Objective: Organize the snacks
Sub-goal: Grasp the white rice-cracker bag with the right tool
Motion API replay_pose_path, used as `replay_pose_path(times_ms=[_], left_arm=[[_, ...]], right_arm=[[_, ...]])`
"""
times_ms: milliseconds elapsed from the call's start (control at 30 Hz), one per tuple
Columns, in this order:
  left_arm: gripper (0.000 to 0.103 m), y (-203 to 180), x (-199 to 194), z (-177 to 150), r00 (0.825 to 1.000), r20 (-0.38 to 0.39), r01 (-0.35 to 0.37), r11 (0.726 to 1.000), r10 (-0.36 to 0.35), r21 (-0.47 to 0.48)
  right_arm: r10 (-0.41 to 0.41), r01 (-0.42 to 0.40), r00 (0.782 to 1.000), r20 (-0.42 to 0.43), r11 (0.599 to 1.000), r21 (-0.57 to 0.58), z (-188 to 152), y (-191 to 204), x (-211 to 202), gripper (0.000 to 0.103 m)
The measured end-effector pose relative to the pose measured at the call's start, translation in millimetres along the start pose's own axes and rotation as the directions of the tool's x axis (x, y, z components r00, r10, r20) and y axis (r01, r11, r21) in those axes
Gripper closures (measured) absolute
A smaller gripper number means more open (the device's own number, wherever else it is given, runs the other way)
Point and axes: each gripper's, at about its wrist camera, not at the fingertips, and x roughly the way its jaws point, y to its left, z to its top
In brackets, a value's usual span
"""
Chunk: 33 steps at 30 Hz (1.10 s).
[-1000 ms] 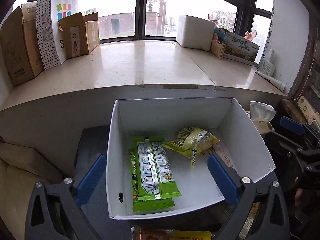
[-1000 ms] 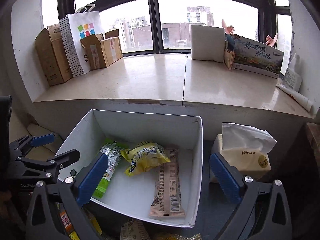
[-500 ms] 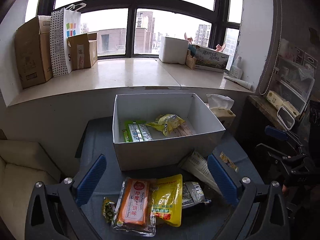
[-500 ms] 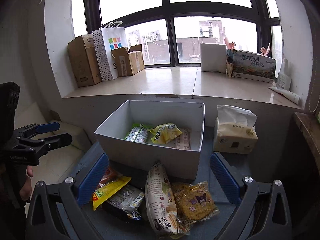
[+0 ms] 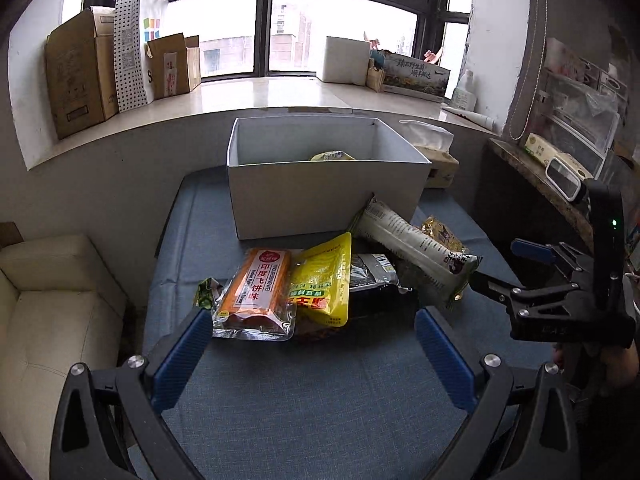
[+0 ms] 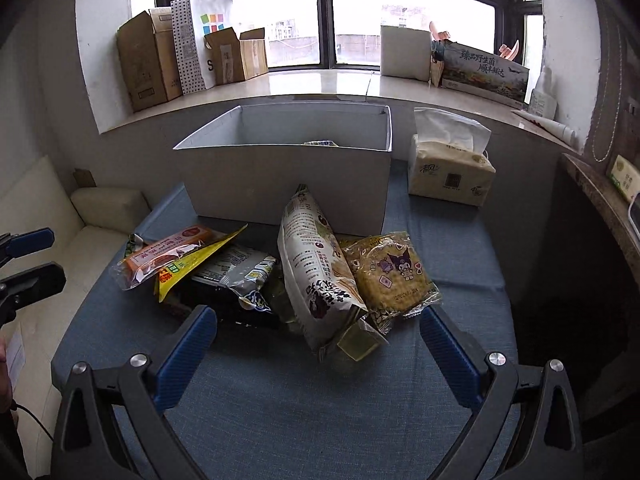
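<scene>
**Caution: Overlapping Packets at the Pick Zone**

Currently, both grippers hover over the near edge of the blue surface (image 5: pixel 320 420). The left gripper (image 5: pixel 312 344) and the right gripper (image 6: pixel 318 346) each have their fingers spread wide, holding nothing. The loose snacks lie heaped in front of the white box (image 5: pixel 324 188), which stands at the far edge and already holds at least one yellow packet.

Likely hazards:
- The orange packet (image 5: pixel 256 284), yellow pouch (image 5: pixel 324 280) and black packet (image 5: pixel 372 276) overlap; closing on one may drag a neighbour.
- The long white bag (image 6: pixel 316 276) leans on the box and on the biscuit packet (image 6: pixel 388 272); lifting either may topple the other.
- Glossy film may slip from the fingers.
- The grippers sit near each other; simultaneous reaches may collide.
</scene>
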Motion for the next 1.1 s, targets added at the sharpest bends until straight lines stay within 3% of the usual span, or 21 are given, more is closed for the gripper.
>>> replay_pose_path(times_ms=[167, 533, 767, 900, 933, 967, 1100], left_arm=[[0.0, 1.5, 3.2, -3.7, 1.0, -0.013, -0.002, 1.0, 0.002, -0.006], [0.0, 21.8, 10.7, -12.9, 0.999, -0.046, -0.006, 0.998, 0.003, -0.067], [0.0, 26.0, 18.8, -15.6, 0.998, -0.067, -0.001, 0.998, -0.004, -0.07], [0.0, 25.2, 23.9, -15.9, 0.997, -0.078, 0.011, 0.997, -0.017, -0.076], [0.0, 24.3, 24.5, -16.2, 0.997, -0.079, 0.009, 0.997, -0.015, -0.074], [0.0, 23.2, 25.3, -16.3, 0.997, -0.08, 0.01, 0.997, -0.016, -0.071], [0.0, 20.3, 26.7, -15.9, 0.996, -0.083, 0.009, 0.998, -0.015, -0.066]], right_arm=[[-0.036, 0.035, 0.999, -0.028, 0.999, -0.042, 16.1, 11.8, 23.1, 0.0], [-0.018, 0.009, 0.992, -0.125, 0.998, -0.07, 56.5, 12.8, 96.6, 0.0], [-0.046, 0.035, 0.978, -0.204, 0.998, -0.06, 52.1, 7.1, 130.0, 0.001], [-0.015, 0.002, 0.973, -0.23, 0.999, -0.055, 44.6, 4.8, 136.1, 0.014], [-0.002, -0.01, 0.974, -0.227, 0.999, -0.051, 44.3, 4.3, 134.6, 0.025], [0.029, -0.04, 0.972, -0.233, 0.998, -0.041, 44.4, 4.2, 133.2, 0.051], [0.009, -0.027, 0.971, -0.24, 0.997, -0.072, 40.9, 8.6, 126.7, 0.058]])
